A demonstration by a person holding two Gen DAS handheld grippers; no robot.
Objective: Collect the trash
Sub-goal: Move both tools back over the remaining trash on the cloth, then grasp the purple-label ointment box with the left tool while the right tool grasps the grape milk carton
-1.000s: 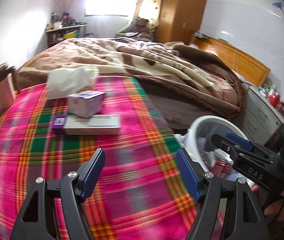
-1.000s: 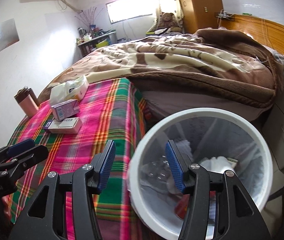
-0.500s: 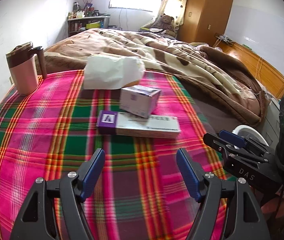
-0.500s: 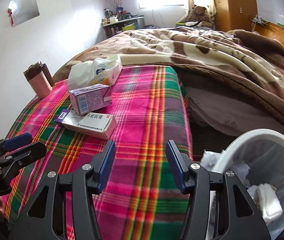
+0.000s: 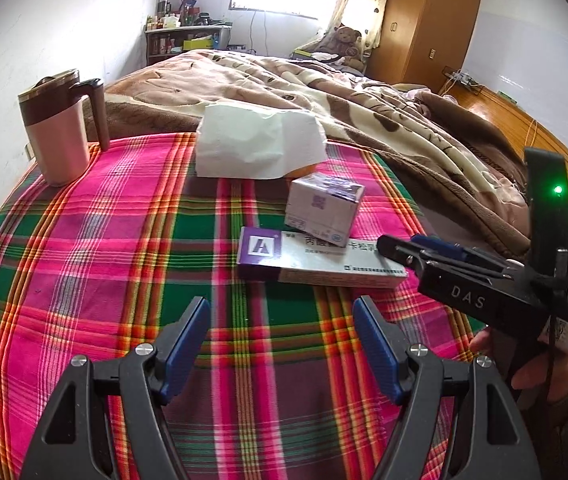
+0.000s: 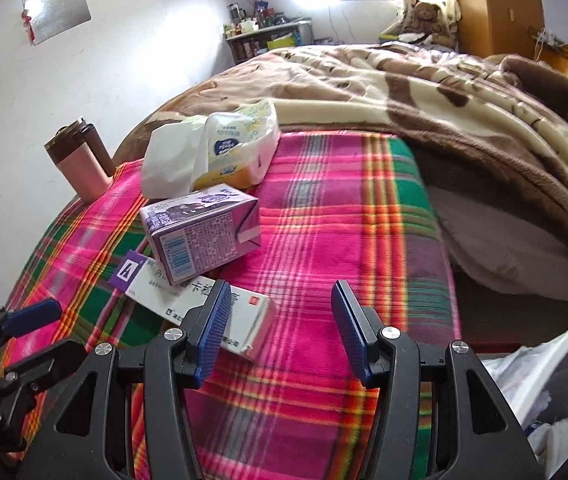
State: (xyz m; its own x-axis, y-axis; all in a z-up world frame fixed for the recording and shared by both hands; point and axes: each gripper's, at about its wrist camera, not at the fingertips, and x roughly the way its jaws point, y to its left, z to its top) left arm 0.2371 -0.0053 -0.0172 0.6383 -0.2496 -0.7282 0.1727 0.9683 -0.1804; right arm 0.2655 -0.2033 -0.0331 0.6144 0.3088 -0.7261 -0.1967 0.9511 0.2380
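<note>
Both grippers point downward over a plaid cloth (image 5: 132,240) in pink, green and orange. The left gripper (image 5: 280,340) has its jaws wide apart with only cloth between them. The right gripper (image 6: 280,320) is likewise spread and empty; its left pad stands in front of the near end of a long white medicine box (image 6: 240,320) with a purple end, though contact cannot be told.

A small purple carton (image 6: 204,232) rests partly on that long box. Just behind it sits a soft tissue pack (image 6: 224,152) with a white sheet sticking out. Well to the left stands a pink lidded mug (image 5: 60,132) with a dark handle. Beyond the cloth lie a rumpled brown blanket (image 5: 364,92), a teddy bear (image 5: 344,40), a wooden wardrobe (image 5: 428,20) and a cluttered shelf (image 5: 184,36) under a bright window.

Only the right wrist view shows a white bin (image 6: 556,384) with crumpled waste at lower right. Only the left wrist view shows the person's hand (image 5: 532,364) holding the right gripper.
</note>
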